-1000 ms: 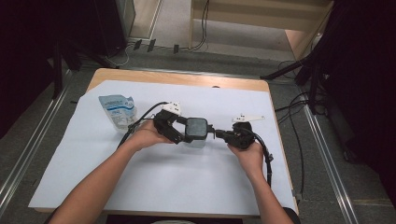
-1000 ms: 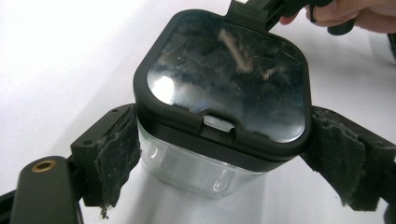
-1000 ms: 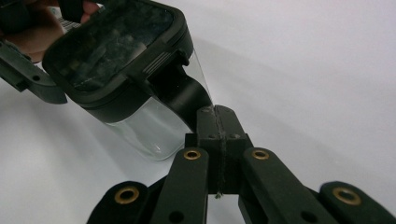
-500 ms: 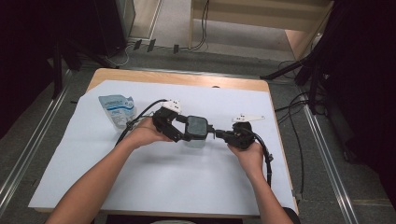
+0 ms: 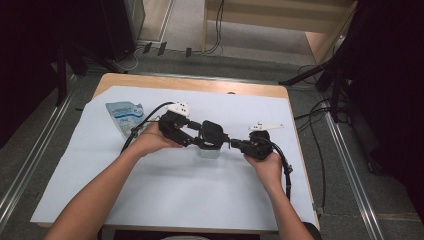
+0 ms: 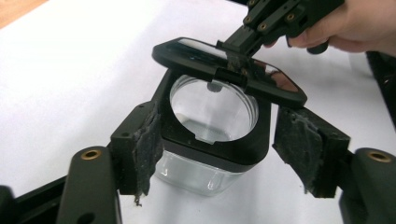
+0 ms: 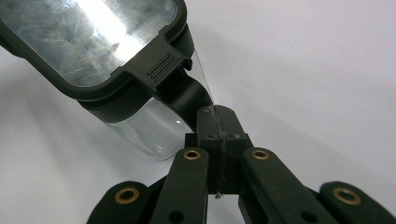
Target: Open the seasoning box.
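Observation:
A clear square container (image 5: 209, 151) with a black rim (image 6: 219, 151) stands mid-table on the white sheet. Its black hinged lid (image 5: 212, 131) is tilted up. My right gripper (image 5: 235, 144) is shut on the lid's front tab (image 7: 161, 70) and holds the lid (image 6: 224, 65) raised. My left gripper (image 6: 219, 154) straddles the container and its jaws have just been closing. Its left pad (image 6: 144, 144) meets the rim, while the right pad (image 6: 303, 149) stands a little off it. Through the open mouth the container's inside (image 6: 212, 107) looks bare.
A blue-and-white pouch (image 5: 124, 116) lies at the sheet's far left. The white sheet (image 5: 175, 200) covers most of the wooden table (image 5: 200, 82). Cables trail from both grippers, and more run over the floor beyond the table.
The left gripper's jaws stand a little narrower around the container than before. Both hands and the raised lid have kept their places.

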